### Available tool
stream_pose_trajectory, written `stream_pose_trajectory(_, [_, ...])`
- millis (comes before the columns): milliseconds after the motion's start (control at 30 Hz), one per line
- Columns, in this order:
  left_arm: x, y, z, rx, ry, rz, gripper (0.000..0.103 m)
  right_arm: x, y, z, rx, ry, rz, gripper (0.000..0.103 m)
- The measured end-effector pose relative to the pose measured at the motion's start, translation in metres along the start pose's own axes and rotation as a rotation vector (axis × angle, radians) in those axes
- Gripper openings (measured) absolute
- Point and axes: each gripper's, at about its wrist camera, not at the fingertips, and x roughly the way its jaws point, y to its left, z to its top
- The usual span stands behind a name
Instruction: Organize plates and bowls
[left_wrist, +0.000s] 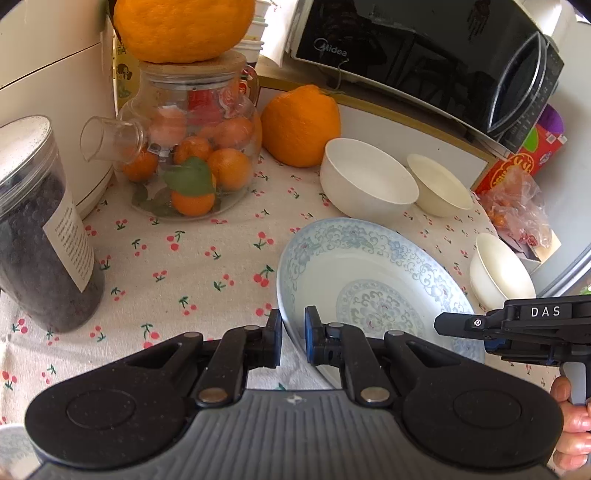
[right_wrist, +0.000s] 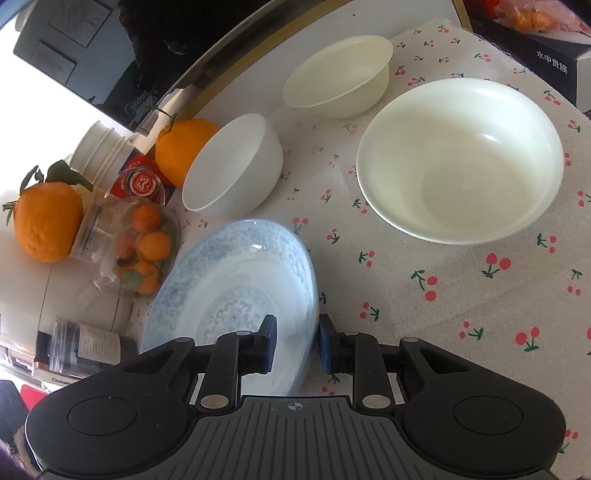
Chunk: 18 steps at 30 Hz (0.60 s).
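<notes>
Left claw (left_wrist: 293, 338): lower centre of the left wrist view. The jaws are nearly shut, one finger on each side of the near-left rim of the patterned plate (left_wrist: 373, 291). The pads sit at the rim; the grip looks closed on it.
Right claw (right_wrist: 297, 345): lower centre of the right wrist view. The jaws are narrow and straddle the plate's right rim, one finger inside the dish and one outside. A slim gap shows at the outer pad, so pad contact cannot be confirmed.
Right claw, side view (left_wrist: 458, 325): enters from the right edge of the left wrist view, over the plate's right rim, with a hand (left_wrist: 570, 417) on its grip at lower right.
Patterned plate: centre right of the left wrist view, on the cherry-print cloth of the desk (left_wrist: 192, 266). Its left edge appears raised off the cloth.
Open room, near: bare cloth fills the centre left of the left wrist view, between the plate and the dark jar (left_wrist: 40, 229) at the left edge.
Open room, right: bare cloth fills the lower right of the right wrist view.
Large bowl (right_wrist: 460, 160): upper right of the right wrist view, clear of the plate.
White bowl (left_wrist: 367, 177): just beyond the plate's far rim.
Cream bowl (left_wrist: 439, 184): beside the white bowl, to its right.
Far edge: glass teapot (left_wrist: 188, 147), orange (left_wrist: 301, 125) and microwave (left_wrist: 424, 55) line the top of the left wrist view.
</notes>
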Motion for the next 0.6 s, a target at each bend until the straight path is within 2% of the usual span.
stream_pose_trajectory(600, [-0.028,-0.049,-0.023,0.076,-0.016,-0.122,0.011,-0.080,-0.032,-0.019,0.037,-0.008,-0.016,0.023])
